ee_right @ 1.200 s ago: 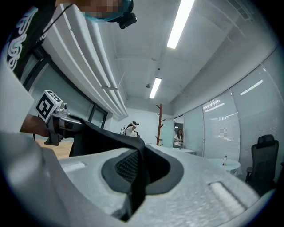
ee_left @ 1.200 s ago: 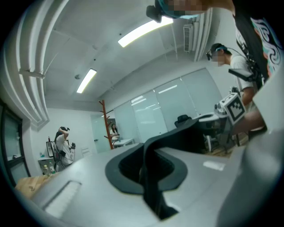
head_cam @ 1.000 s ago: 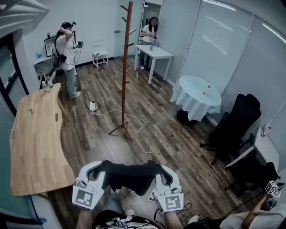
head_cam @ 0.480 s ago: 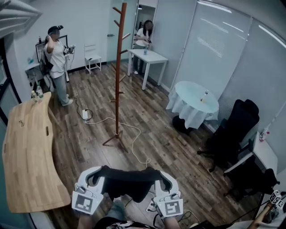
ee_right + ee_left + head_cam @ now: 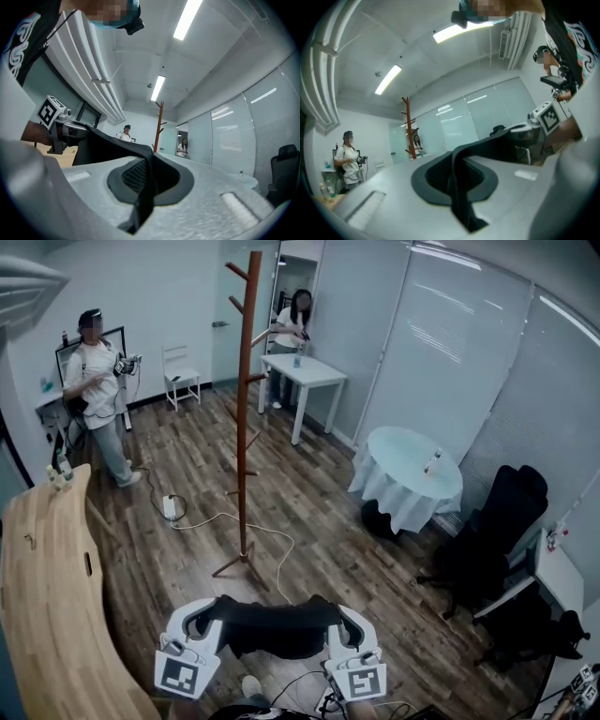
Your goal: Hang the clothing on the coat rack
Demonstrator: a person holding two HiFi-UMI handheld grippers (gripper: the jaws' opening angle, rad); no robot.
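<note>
A black garment (image 5: 277, 626) is stretched between my two grippers low in the head view. My left gripper (image 5: 210, 609) is shut on its left end and my right gripper (image 5: 341, 615) is shut on its right end. In the left gripper view the black cloth (image 5: 461, 187) is pinched between the pads of the left gripper (image 5: 457, 174). The right gripper view shows the same cloth (image 5: 108, 145) clamped in the right gripper (image 5: 147, 177). The tall brown coat rack (image 5: 245, 409) with bare pegs stands on the wooden floor ahead, apart from the garment.
A curved wooden table (image 5: 42, 606) runs along the left. A white cable (image 5: 272, 542) lies by the rack's foot. A round cloth-covered table (image 5: 408, 465) and black office chairs (image 5: 497, 521) stand at the right. A white table (image 5: 305, 374) and two people (image 5: 94, 381) (image 5: 295, 320) are at the back.
The whole view has shifted: the coat rack now stands nearer and more to the left, and the wooden table has slid left. Both grippers still hold the garment stretched between them.
</note>
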